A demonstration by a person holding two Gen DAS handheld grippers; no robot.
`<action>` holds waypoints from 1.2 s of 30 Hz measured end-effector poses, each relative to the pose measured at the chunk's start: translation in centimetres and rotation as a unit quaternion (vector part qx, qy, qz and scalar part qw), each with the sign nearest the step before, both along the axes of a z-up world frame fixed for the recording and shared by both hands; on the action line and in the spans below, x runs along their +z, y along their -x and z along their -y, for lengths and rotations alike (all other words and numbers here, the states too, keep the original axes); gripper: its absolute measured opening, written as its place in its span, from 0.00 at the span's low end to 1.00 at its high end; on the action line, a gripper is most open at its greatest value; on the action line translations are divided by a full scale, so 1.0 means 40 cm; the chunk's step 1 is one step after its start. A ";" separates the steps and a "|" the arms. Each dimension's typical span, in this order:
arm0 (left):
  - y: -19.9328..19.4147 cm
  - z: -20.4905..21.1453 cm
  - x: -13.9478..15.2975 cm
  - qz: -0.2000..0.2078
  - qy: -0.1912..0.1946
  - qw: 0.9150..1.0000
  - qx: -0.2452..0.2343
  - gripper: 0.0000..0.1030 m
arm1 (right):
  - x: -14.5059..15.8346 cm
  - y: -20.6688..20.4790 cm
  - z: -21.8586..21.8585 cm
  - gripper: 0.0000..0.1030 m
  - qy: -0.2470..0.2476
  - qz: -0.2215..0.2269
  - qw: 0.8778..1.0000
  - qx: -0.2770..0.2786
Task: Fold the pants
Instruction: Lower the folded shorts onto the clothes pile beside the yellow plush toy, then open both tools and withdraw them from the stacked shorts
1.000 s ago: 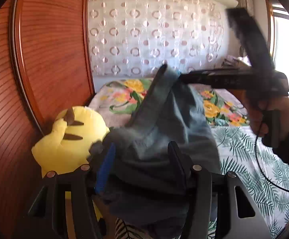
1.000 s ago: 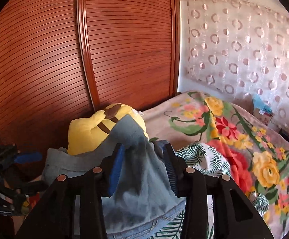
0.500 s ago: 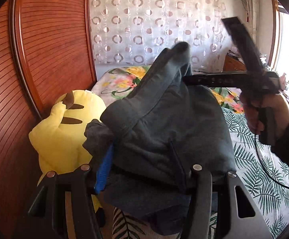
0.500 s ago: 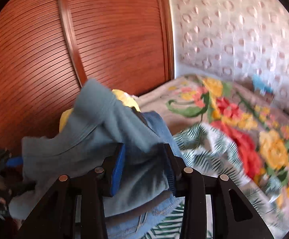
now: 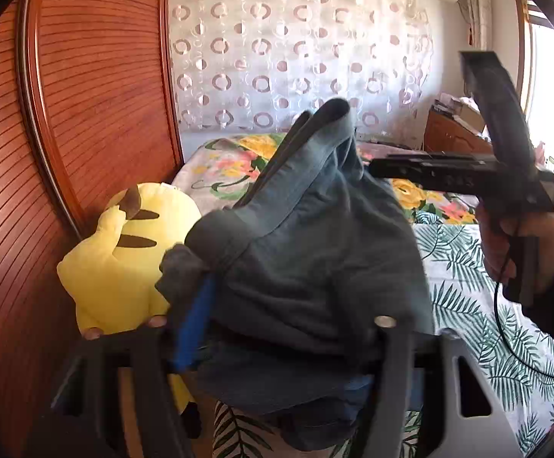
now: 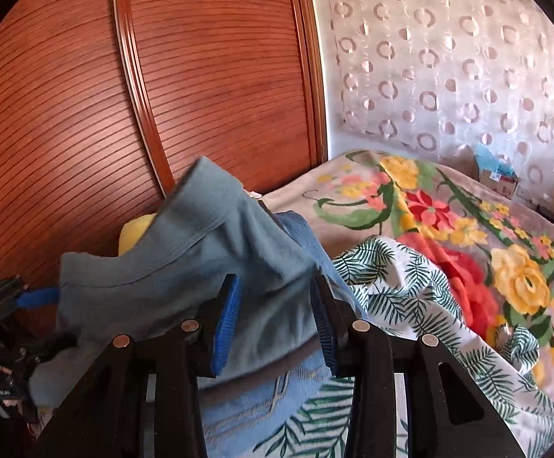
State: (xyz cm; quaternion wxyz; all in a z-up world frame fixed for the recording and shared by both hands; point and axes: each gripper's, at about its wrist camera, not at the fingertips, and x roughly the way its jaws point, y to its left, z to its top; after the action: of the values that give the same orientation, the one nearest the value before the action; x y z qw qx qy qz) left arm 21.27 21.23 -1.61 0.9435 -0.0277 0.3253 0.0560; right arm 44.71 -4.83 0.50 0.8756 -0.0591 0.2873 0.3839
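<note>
The left gripper is opening, with the grey-blue pants bunched between its fingers and draped over the right one. The right gripper is clamped on the same pants, lifted over the bed. A hand holds the right gripper. A yellow plush toy sits by the wooden wardrobe.
</note>
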 end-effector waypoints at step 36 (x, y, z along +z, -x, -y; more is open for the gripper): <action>0.139 0.246 0.134 0.059 -0.046 0.997 -0.034 1.00 | 0.088 0.483 0.323 0.38 -0.042 0.055 0.993 -0.094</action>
State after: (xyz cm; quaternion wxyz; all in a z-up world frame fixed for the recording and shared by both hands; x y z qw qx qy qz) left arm 15.71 11.39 3.76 0.9627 0.0237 0.2669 0.0370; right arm 25.39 -17.74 4.02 0.9239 -0.0160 0.2268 0.3078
